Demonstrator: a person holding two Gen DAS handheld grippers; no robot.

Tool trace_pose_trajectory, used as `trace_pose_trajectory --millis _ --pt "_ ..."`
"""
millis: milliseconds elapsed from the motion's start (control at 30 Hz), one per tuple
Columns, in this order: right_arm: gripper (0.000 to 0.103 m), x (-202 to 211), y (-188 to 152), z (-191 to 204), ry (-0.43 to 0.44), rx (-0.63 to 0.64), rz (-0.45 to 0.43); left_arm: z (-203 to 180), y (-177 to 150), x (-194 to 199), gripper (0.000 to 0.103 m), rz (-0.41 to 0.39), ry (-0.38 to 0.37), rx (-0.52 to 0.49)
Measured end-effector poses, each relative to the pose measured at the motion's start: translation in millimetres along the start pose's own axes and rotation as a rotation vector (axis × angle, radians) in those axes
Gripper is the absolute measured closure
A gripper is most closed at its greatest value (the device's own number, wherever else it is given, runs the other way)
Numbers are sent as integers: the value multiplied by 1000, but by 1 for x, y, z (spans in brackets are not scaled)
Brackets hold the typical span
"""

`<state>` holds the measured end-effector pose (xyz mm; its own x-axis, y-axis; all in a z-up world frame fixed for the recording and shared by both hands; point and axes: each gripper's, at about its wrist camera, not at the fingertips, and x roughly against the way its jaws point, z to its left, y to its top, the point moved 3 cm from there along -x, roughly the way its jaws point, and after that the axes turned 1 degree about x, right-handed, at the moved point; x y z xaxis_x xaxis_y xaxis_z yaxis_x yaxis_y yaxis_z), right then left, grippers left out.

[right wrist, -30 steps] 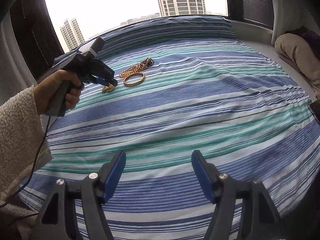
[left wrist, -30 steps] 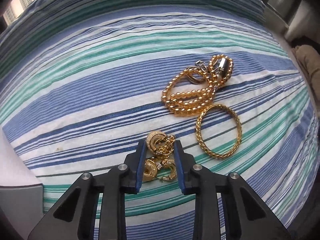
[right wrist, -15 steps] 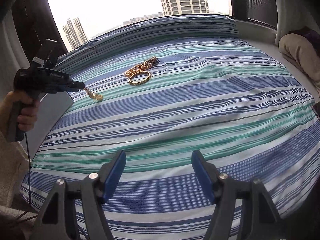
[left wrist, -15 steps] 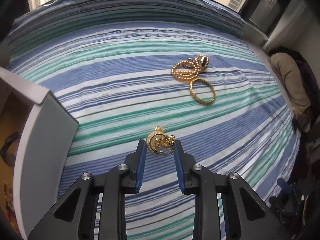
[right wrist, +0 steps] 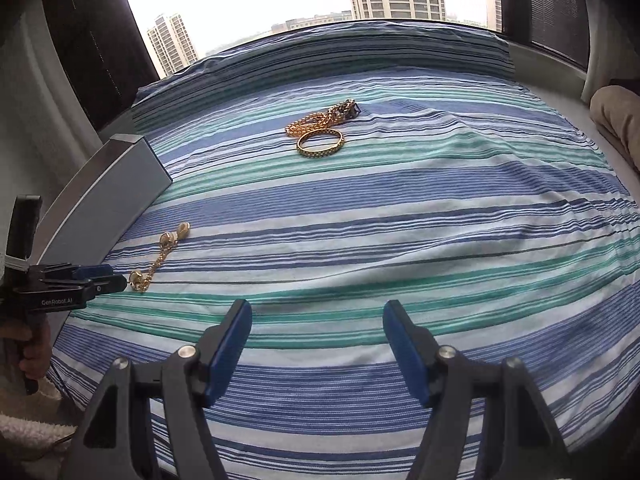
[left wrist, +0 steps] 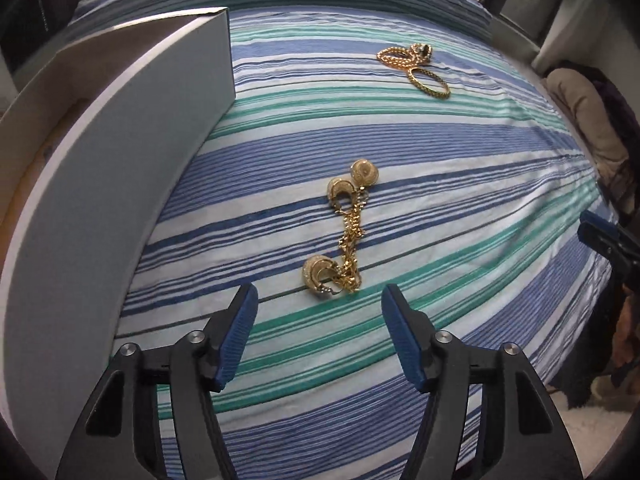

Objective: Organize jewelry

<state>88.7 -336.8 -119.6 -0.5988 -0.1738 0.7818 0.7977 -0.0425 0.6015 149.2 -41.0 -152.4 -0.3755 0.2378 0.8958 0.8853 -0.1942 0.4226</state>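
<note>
With both jaws spread wide and empty, the left gripper (left wrist: 316,312) sits just behind the earring-and-chain tangle (left wrist: 344,236), which lies on the bedspread (left wrist: 460,208) near its left edge, beside the white box (left wrist: 120,168). Right gripper (right wrist: 316,328) hovers, also wide open, empty. Necklace (right wrist: 320,118) and bangle (right wrist: 320,142) lie well apart, toward the far edge. Looks like the sorting step; next move probably needs a regrip into the box.

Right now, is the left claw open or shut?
Open. The left claw has its blue pads wide apart, and the earring cluster lies free on the striped bedsheet ahead of it.
</note>
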Motion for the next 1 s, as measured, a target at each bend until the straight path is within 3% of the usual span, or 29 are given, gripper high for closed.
trace_pose_trajectory --millis 133,233,333,400,500,567,600,700,767,800,1000 --pt "34 -20 43 8 59 83 30 7 -7 13 32 -32 -13 27" --pt "34 -61 88 2 -27 258 67 12 -13 24 28 -62 -6 51" --pt "34 -101 126 9 -42 429 74 18 -21 33 26 -80 -7 91" --pt "34 -123 142 24 0 535 67 24 -27 38 26 -84 -10 118" --pt "34 -154 161 38 61 575 88 31 -36 43 26 -82 5 136" --pt "45 -173 167 44 67 580 130 37 -41 48 26 -83 16 145" --pt "56 -179 167 47 76 589 150 40 -43 49 26 -83 20 150" --pt "67 -193 163 50 47 621 204 46 -47 50 26 -79 24 160" --pt "81 -198 160 48 46 614 231 46 -47 47 26 -73 27 153" --pt "94 -197 156 48 46 611 231 45 -46 45 26 -70 29 149" --pt "97 -169 126 46 86 551 291 33 -42 41 26 -65 21 103"
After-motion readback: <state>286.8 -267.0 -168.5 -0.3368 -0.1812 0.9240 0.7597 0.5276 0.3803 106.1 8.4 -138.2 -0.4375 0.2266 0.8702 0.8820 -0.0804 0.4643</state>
